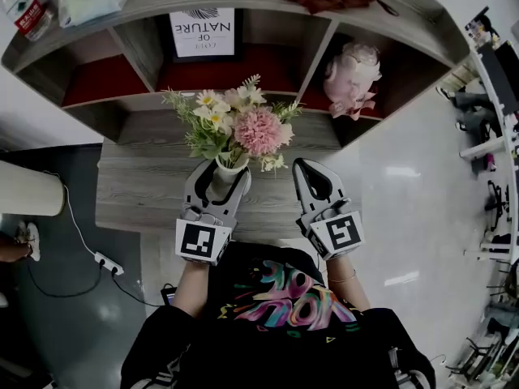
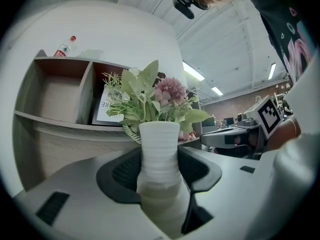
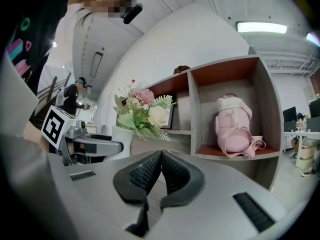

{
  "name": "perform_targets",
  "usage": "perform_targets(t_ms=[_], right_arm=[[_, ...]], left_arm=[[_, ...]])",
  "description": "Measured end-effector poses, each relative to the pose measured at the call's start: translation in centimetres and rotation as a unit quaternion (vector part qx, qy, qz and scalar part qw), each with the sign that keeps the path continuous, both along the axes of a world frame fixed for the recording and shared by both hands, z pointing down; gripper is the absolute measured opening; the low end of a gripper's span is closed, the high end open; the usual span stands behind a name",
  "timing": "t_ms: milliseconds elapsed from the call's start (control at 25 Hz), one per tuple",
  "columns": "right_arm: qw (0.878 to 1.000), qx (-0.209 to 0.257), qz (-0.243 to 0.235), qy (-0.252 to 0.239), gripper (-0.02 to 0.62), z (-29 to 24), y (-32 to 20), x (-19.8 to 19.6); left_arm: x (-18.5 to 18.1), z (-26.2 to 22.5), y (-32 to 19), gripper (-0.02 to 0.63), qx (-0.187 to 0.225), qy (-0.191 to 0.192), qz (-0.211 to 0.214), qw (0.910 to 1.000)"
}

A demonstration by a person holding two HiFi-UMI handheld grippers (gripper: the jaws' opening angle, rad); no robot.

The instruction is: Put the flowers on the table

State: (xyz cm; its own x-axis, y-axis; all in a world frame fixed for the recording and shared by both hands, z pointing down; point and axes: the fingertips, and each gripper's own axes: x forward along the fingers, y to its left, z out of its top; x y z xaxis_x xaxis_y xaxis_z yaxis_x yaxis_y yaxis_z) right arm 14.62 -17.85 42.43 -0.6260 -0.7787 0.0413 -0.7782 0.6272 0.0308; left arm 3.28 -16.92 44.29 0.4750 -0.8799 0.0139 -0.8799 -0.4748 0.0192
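Observation:
A bouquet of flowers (image 1: 239, 124) stands in a white ribbed vase (image 1: 225, 173), held upright over the grey wooden table (image 1: 138, 189). My left gripper (image 1: 220, 177) is shut on the vase, its dark pads pressed to both sides of the ribbed body (image 2: 159, 171). Whether the vase base touches the tabletop is hidden. To the right of the vase, my right gripper (image 1: 310, 174) hovers with its jaws shut on nothing (image 3: 159, 166). The flowers (image 3: 142, 111) also show at the left of the right gripper view.
A grey shelf unit (image 1: 146, 47) with red-backed compartments stands behind the table. It holds a framed print (image 1: 203, 32) and a pink plush toy (image 1: 352, 78). A bottle (image 1: 24, 12) and a packet lie on top. A power strip (image 1: 108, 263) lies on the floor at left.

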Motion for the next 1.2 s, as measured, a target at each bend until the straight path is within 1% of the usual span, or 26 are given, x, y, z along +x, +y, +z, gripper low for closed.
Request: perform_targets(t_ms=[160,320,440,560,720,840,880,1040,1160,1200], right_arm=[[1.0,0.004,-0.002,0.005,0.015,-0.2,0.2,-0.3],[1.0,0.003,0.006,0.001,0.015,-0.7,0.7,-0.4],[1.0,-0.007,0.007,0.007,0.015,-0.5,1.0,-0.3],[1.0,-0.006,0.009,0.005,0.015,-0.5,1.0,-0.4],[1.0,-0.013,0.013,0.007,0.015,0.1,1.2,-0.4],[1.0,-0.02,0.014,0.01,0.015,0.8,1.2,-0.7],[1.0,-0.023,0.015,0.009,0.017,0.9,1.3,-0.9],[0.999,-0.033,0.015,0.005,0.016,-0.3,2.1,-1.5],[0.998,-0.061,0.012,0.026,0.017,-2.0,3.4,-1.6],[0.998,-0.063,0.011,0.023,0.017,-3.3,3.8,-1.8]], left_arm=[[-0.2,0.7,0.3,0.239,-0.016,-0.013,0.005,0.9998],[-0.2,0.0,0.4,0.239,-0.009,-0.01,0.012,0.9998],[-0.2,-0.2,0.5,0.239,-0.016,-0.012,0.017,0.9997],[-0.3,-0.2,0.4,0.239,-0.013,-0.011,0.02,0.9996],[-0.1,-0.6,0.4,0.238,-0.001,0.006,0.026,0.9996],[-0.2,0.2,0.6,0.238,-0.014,-0.007,0.037,0.9992],[-0.3,0.1,0.6,0.238,-0.015,-0.006,0.038,0.9991],[-0.4,-2.7,1.0,0.238,0.002,0.021,0.034,0.9992],[-0.8,-5.4,1.7,0.238,-0.002,0.019,0.031,0.9993],[-1.0,-6.7,2.1,0.238,-0.004,0.017,0.03,0.9994]])
